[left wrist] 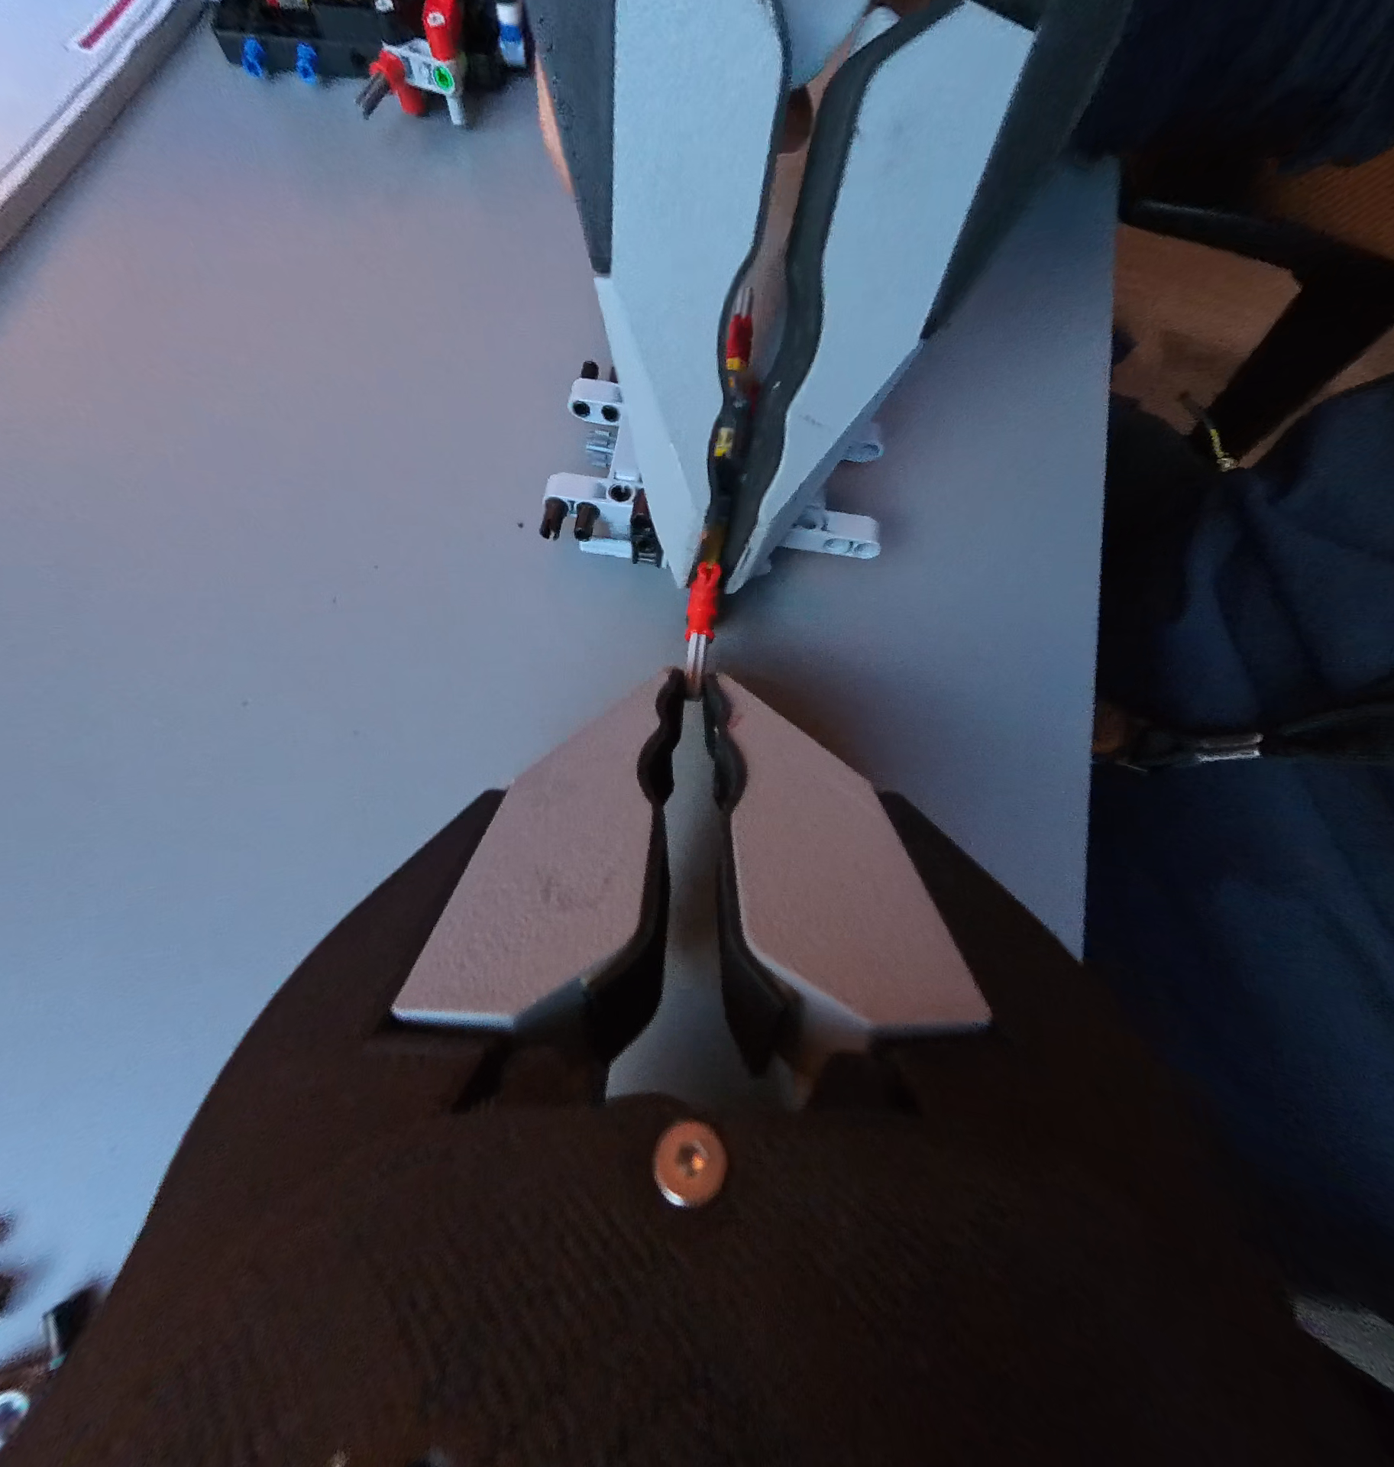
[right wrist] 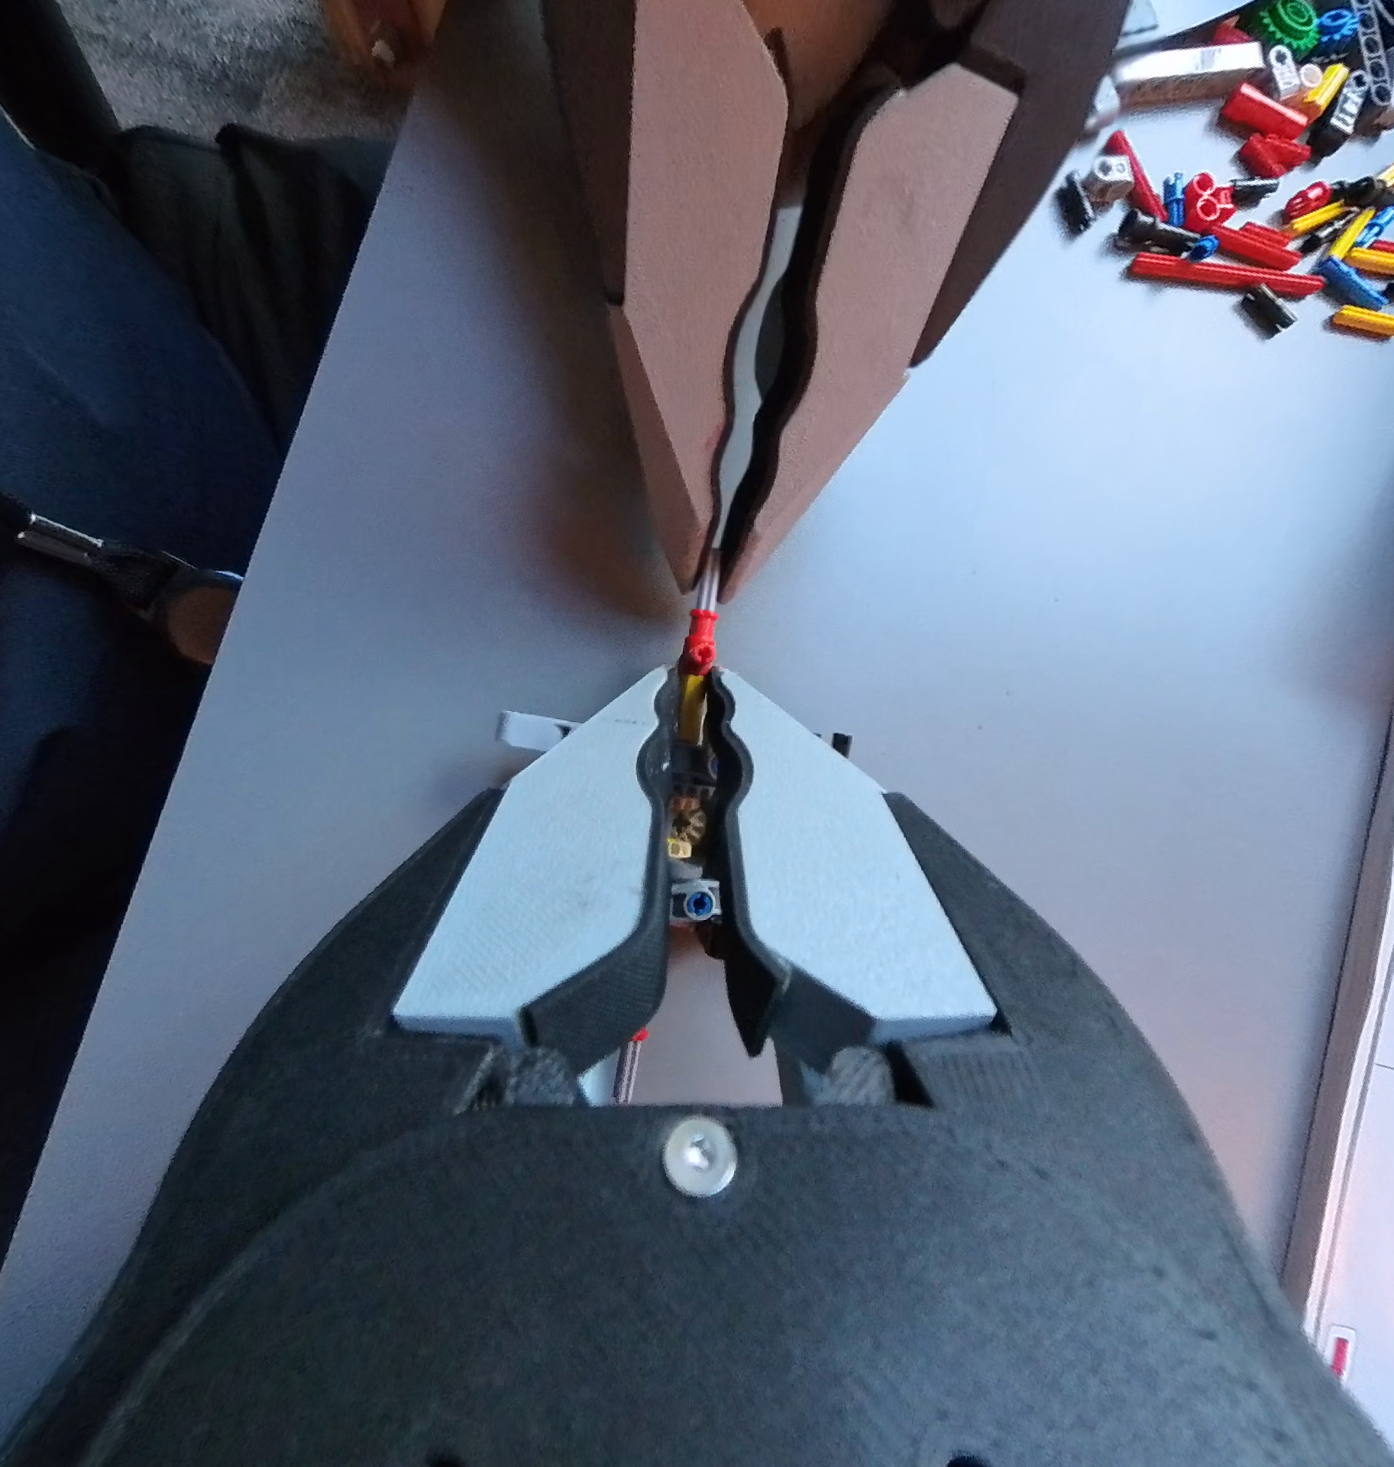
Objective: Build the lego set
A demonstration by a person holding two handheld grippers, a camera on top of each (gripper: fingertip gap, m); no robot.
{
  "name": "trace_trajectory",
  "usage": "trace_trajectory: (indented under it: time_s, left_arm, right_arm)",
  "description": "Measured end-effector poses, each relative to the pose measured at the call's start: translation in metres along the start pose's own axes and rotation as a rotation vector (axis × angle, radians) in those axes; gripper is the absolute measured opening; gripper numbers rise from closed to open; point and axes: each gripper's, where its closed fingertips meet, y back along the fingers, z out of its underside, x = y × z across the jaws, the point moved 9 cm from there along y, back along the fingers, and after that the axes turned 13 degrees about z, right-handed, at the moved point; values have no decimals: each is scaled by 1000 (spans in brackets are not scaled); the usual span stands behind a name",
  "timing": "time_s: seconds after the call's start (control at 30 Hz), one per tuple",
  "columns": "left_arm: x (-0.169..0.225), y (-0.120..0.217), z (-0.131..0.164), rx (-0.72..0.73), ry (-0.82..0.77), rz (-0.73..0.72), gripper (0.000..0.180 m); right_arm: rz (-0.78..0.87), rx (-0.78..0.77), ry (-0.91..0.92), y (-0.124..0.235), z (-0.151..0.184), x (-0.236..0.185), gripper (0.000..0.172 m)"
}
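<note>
A pale grey surface (right wrist: 1074, 635) is filling both views, with a dark blue seat (left wrist: 1273, 873) lying past its edge. Two hand-held grippers are meeting tip to tip above it. The left hand-held gripper (left wrist: 695, 679), with tan fingers on a dark brown body, is closing its pads on the end of a thin light grey axle (left wrist: 697, 652). The right hand-held gripper (right wrist: 697, 675), with pale blue fingers on a dark grey body, is clamping a slim built-up assembly (right wrist: 687, 794) of yellow, black, tan and grey pieces that is running back along its pads. A small red connector (right wrist: 701, 639) is sitting between the two sets of fingertips, joining the axle to the yellow end of the assembly. Just behind the right gripper's tips, a white beam frame with black pins (left wrist: 598, 492) is lying on the surface. A heap of loose red, yellow, blue and black building pieces (right wrist: 1265, 206) is lying well apart in the far corner of the right wrist view. Another small black and red model (left wrist: 392, 55) is standing far off in the left wrist view
</note>
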Motion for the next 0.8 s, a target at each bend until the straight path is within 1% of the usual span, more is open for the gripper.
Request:
trace_trajectory:
  time_s: [0.1, 0.13, 0.17, 0.2, 0.27, 0.3, 0.33, 0.4, 0.5, 0.6, 0.67, 0.73, 0.8]
  left_arm:
    - [0, -2, 0, -12, 5, 24, 2]
    - [0, -2, 0, -13, 12, 30, 2]
    - [-1, -2, 0, -10, 17, 28, 2]
    - [-1, -2, 0, -5, 25, 27, 2]
    - [0, -2, 0, -1, 40, 35, 2]
    - [1, -1, 1, -3, 44, 29, 2]
    - [1, 0, 2, -3, 43, 20, 2]
    - [2, 5, 4, 1, 55, -15, 12]
    - [6, 15, 10, 32, 77, -80, 21]
    - [6, 21, 17, 63, 101, -126, 24]
    - [8, 20, 18, 61, 116, -135, 24]
    - [10, 17, 15, 59, 105, -154, 21]
    - [13, 11, 11, 61, 107, -139, 21]
  right_arm:
    - [-16, 16, -25, 1, 2, 1, 4]
    - [-16, 29, -30, 1, 2, 1, 11]
    - [-4, 49, -42, 3, 1, 1, 29]
    - [12, 68, -61, 7, -1, 3, 38]
    - [39, 126, -117, 22, -4, 7, 51]
    - [54, 168, -147, 32, -5, 10, 53]
    - [70, 211, -177, 44, -4, 11, 52]
    - [98, 270, -246, 66, 7, 13, 50]
    - [149, 259, -363, 84, 43, 10, 51]
    - [203, 204, -442, 82, 81, -5, 51]
    - [261, 167, -441, 75, 98, -15, 46]
    - [303, 117, -412, 70, 105, -21, 43]
    - [346, 129, -379, 69, 102, -22, 39]
